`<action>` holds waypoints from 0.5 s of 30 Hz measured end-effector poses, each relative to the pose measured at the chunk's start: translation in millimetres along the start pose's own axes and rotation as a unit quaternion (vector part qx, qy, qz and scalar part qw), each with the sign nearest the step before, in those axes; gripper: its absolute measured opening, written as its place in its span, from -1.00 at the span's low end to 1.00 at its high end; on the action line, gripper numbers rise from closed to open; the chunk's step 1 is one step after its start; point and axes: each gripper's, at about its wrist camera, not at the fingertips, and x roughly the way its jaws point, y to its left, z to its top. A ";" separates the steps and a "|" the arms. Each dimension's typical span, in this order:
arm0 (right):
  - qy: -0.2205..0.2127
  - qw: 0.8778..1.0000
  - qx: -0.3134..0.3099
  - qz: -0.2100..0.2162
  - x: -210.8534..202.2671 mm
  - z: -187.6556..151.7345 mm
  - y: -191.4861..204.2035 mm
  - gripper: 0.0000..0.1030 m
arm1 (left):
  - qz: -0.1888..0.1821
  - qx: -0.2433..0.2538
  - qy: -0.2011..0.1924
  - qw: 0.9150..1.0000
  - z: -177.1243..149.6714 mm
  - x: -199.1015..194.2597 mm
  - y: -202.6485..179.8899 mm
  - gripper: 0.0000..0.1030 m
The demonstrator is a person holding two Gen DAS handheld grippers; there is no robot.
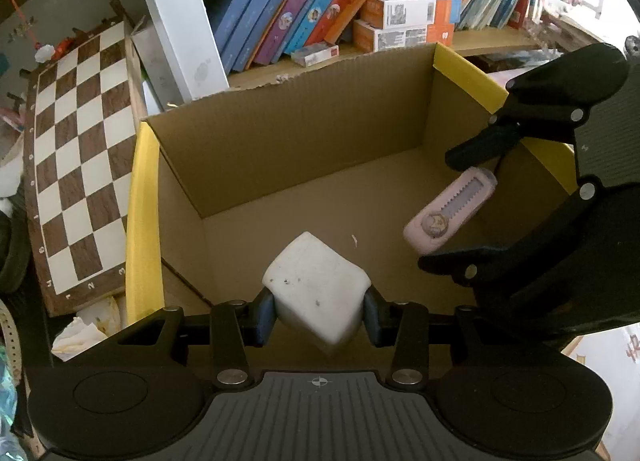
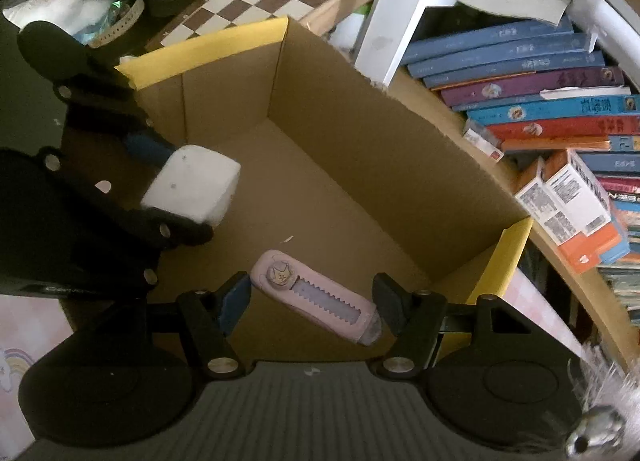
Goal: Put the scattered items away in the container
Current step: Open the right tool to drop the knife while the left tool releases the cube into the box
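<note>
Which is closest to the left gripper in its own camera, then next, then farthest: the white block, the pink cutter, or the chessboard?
1. White block: clamped in the left gripper.
2. Pink cutter: to the right, over the box.
3. Chessboard: outside the box, far left.

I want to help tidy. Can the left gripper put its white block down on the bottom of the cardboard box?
Probably yes. The left gripper holds the white block over the open cardboard box, whose floor below looks bare. The right gripper with the pink cutter is off to one side.
</note>
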 end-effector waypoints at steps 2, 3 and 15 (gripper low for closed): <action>0.002 1.000 -0.004 -0.003 0.9 0.0 0.5 0.27 | 0.000 0.000 0.001 1.000 0.7 0.1 0.1 -0.18; 0.002 1.000 -0.004 -0.003 0.9 -0.2 0.6 0.27 | 0.001 0.000 0.002 1.000 1.2 0.1 0.0 -0.18; -0.011 1.000 0.010 -0.007 -8.3 -7.2 0.0 0.39 | 0.008 -0.003 0.006 1.000 0.9 -4.8 -2.3 -0.01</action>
